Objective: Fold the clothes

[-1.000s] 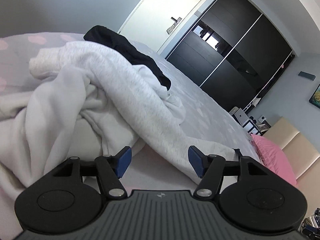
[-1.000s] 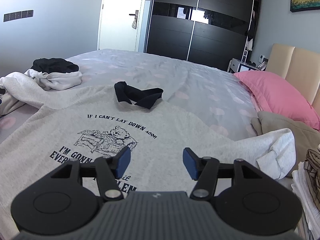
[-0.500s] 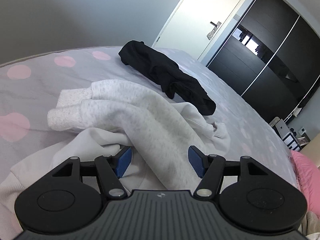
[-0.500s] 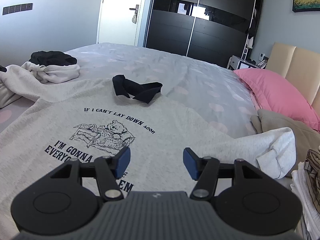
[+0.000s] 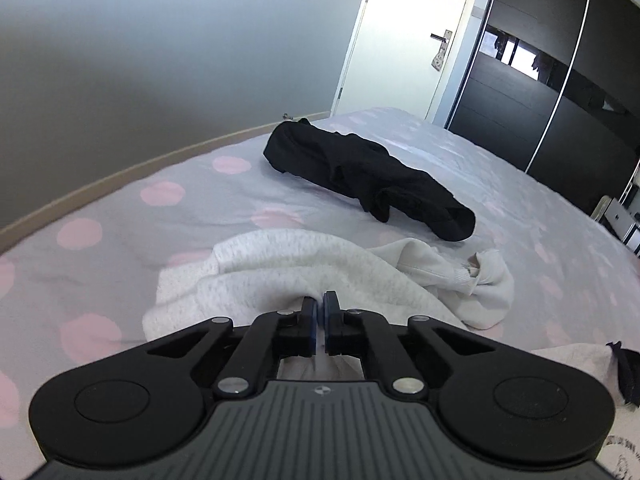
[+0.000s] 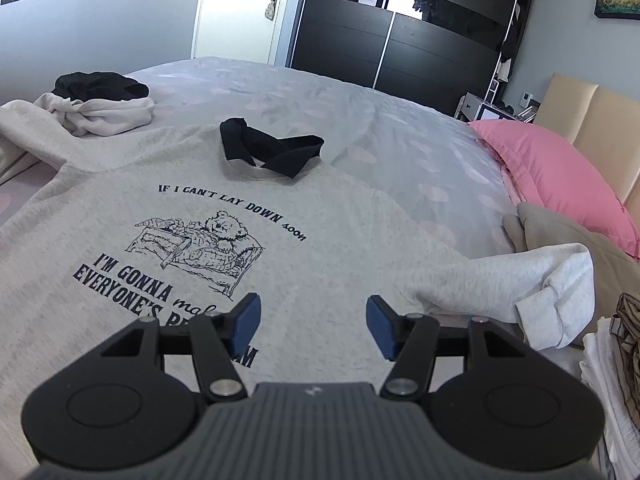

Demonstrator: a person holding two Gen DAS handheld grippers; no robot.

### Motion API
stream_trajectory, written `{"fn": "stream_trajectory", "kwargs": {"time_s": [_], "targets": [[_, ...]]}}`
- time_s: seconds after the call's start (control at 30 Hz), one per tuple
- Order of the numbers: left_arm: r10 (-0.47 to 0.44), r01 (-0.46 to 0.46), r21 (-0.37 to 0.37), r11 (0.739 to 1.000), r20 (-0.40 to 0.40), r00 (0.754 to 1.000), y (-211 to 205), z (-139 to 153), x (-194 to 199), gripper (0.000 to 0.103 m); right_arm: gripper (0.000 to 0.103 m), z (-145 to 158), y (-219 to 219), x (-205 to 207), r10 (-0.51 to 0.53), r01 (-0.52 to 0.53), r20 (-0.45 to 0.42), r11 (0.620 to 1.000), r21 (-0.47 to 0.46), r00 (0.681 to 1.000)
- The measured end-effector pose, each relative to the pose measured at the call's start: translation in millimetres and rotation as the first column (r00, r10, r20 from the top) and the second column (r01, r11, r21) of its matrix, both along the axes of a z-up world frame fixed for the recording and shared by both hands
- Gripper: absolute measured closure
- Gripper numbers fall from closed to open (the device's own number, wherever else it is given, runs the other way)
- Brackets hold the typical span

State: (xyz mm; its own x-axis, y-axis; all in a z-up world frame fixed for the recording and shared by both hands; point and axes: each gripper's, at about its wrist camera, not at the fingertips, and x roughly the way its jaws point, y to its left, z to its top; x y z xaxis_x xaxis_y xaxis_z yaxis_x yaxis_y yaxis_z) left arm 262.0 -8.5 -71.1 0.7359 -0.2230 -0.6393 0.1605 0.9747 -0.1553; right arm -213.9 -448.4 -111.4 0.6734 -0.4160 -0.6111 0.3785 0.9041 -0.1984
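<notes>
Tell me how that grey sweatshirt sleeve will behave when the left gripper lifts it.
Probably floppy: the grey sweatshirt sleeve lies bunched in soft folds where the left gripper pinches it. It will likely drape and trail, dragging the attached body. The fleece looks thick, so slipping seems unlikely.

Right wrist view: the sweatshirt [image 6: 320, 248] lies spread on the bed [image 6: 400, 120], collar [image 6: 272, 152] toward 12 o'clock. Its one sleeve [image 6: 520, 284] runs out toward 3 o'clock, ending just before the cushion [image 6: 580, 240], with the pillow [image 6: 552, 168] behind at 2 o'clock. A bundled garment [image 6: 108, 114] lies at 10 o'clock, a second garment [image 6: 100, 84] on the bed just behind it. The folded stack [image 6: 612, 356] sits at 4 o'clock. The wardrobe [image 6: 400, 28] stands beyond the bed at 12 o'clock, the door [image 6: 240, 8] to its left.
</notes>
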Motion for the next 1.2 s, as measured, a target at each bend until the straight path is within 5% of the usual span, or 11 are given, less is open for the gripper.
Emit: {"fn": "stream_trajectory", "kwargs": {"time_s": [0.27,0.4,0.6,0.8,1.2], "targets": [[-0.076,0.074,0.129,0.989,0.009,0.997,-24,10,-26,0.089,0.041,3,-3,-5,-0.015,0.015,0.015,1.0,0.007,1.0],[-0.144,0.138,0.142,0.98,0.034,0.989,-41,13,-69,0.057,0.029,8,5,-6,0.0,0.001,0.042,1.0,-0.021,0.999],[-0.246,0.232,0.165,0.959,0.07,0.967,-68,17,-133,0.041,0.022,16,20,-1,0.028,-0.027,0.096,1.0,-0.01,0.995],[-0.339,0.317,0.19,0.929,0.1,0.935,-95,16,-194,0.039,0.019,7,22,3,-0.068,0.06,0.114,0.996,0.069,0.991],[-0.415,0.387,0.225,0.894,0.091,0.905,-171,-91,-251,0.039,0.019,-14,26,2,-0.085,0.076,0.109,0.994,0.079,0.99]]}}
